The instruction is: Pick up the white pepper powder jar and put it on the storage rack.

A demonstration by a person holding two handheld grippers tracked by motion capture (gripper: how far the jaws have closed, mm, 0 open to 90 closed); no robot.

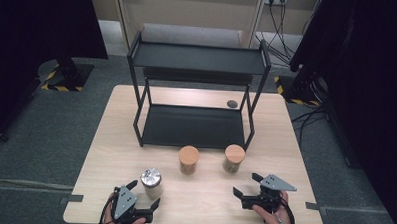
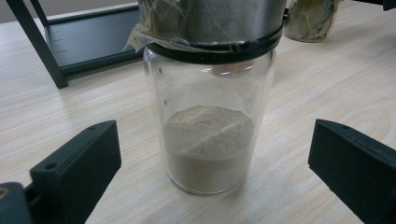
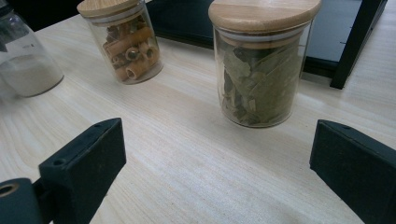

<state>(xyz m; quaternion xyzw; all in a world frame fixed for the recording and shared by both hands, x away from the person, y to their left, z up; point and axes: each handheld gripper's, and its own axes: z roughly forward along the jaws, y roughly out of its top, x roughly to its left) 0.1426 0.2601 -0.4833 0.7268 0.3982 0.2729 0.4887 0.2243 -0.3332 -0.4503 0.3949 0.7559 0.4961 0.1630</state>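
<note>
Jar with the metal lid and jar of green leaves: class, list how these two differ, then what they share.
The jar with the metal lid has a shiny steel cap; the jar of green leaves has a flat wooden lid. The first holds pale powder, filling under half; the second is packed almost to the top with leaves. The first stands between the left gripper jaws; the second lies beyond the right gripper. Both are clear glass, upright on the table.

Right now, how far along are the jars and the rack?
Done: nothing yet; both shelves of the black rack hold no jars. In hand: the left tool stands open around the metal-lidded powder jar, pads not touching; the right tool is open, facing the bay-leaf jar. Left: probably gripping and shelving those two and the pasta jar.
</note>
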